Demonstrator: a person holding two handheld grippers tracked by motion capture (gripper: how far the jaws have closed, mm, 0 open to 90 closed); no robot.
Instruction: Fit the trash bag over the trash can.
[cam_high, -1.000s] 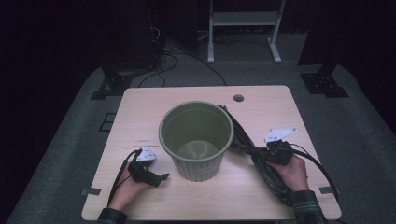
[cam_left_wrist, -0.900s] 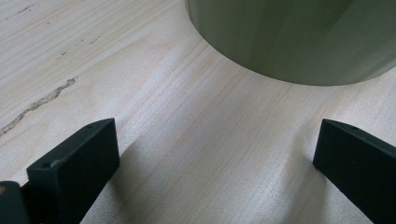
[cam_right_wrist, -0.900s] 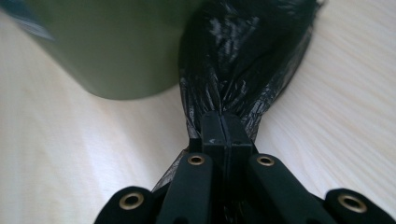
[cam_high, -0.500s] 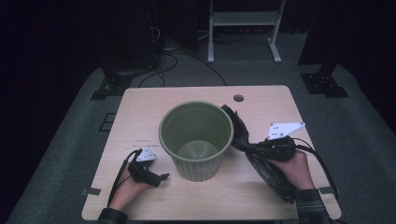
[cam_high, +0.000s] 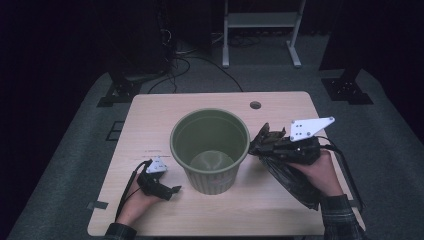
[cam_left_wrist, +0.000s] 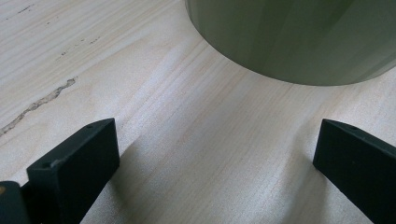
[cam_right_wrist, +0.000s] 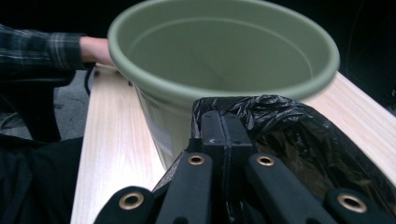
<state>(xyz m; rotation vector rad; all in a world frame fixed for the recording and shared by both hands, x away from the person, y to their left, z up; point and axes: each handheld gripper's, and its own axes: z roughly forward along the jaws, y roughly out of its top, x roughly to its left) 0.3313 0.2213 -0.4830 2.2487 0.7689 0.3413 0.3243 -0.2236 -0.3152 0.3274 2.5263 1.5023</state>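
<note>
A black bin bag is held pinched in the right gripper beside the green bin on the desk; the left gripper, jaws wide, is rested nearby. The bag's mouth should be spread over the rim.

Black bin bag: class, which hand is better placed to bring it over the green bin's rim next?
Probably right. The right gripper is shut on the black bin bag beside the green bin; the left gripper rests open on the table.

Pale wooden table at frame centre, small round hole near its far edge. Grey carpet around it. Upper frame dark: white metal stand top centre, loose cables upper left, black bases at right.
</note>
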